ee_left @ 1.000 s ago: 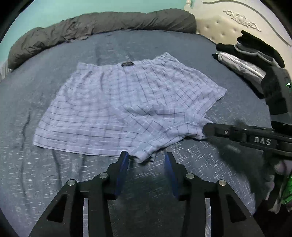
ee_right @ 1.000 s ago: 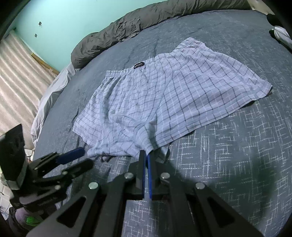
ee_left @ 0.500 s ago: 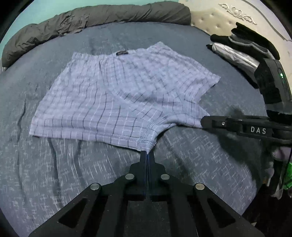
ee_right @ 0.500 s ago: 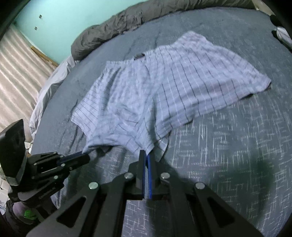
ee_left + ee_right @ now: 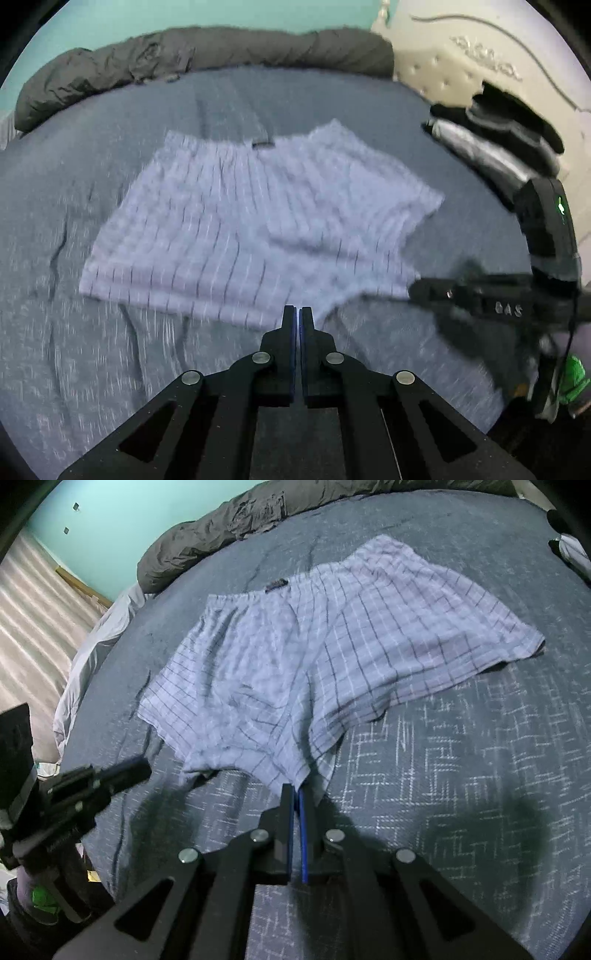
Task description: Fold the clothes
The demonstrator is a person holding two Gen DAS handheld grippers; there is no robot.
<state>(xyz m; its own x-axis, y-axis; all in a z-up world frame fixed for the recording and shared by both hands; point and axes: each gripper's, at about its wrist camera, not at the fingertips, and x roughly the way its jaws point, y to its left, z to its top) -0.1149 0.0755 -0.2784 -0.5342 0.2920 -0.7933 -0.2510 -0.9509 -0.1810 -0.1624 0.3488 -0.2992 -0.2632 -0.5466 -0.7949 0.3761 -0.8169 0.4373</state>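
Note:
Pale blue checked shorts point(image 5: 258, 229) lie flat on the bed, waistband with its dark label point(image 5: 276, 584) at the far side, leg hems towards me. My left gripper point(image 5: 297, 314) is shut at the near hem of the left leg, where the blurred cloth meets its tips. It shows again at lower left in the right wrist view point(image 5: 144, 768). My right gripper point(image 5: 296, 794) is shut on the inner hem corner of the shorts point(image 5: 314, 657). In the left wrist view the right gripper point(image 5: 413, 291) pinches the hem from the right.
A blue-grey patterned bedspread point(image 5: 461, 794) covers the bed. A rolled dark grey duvet point(image 5: 203, 55) lies along the far edge. Black and white folded clothes point(image 5: 498, 140) rest by the cream headboard point(image 5: 480, 66). The bed's left edge with a white sheet point(image 5: 96, 638) drops off.
The left gripper went from open around the hem to shut on it. Both grippers have since shifted, the near hem rides with them, and the left wrist view is now blurred.

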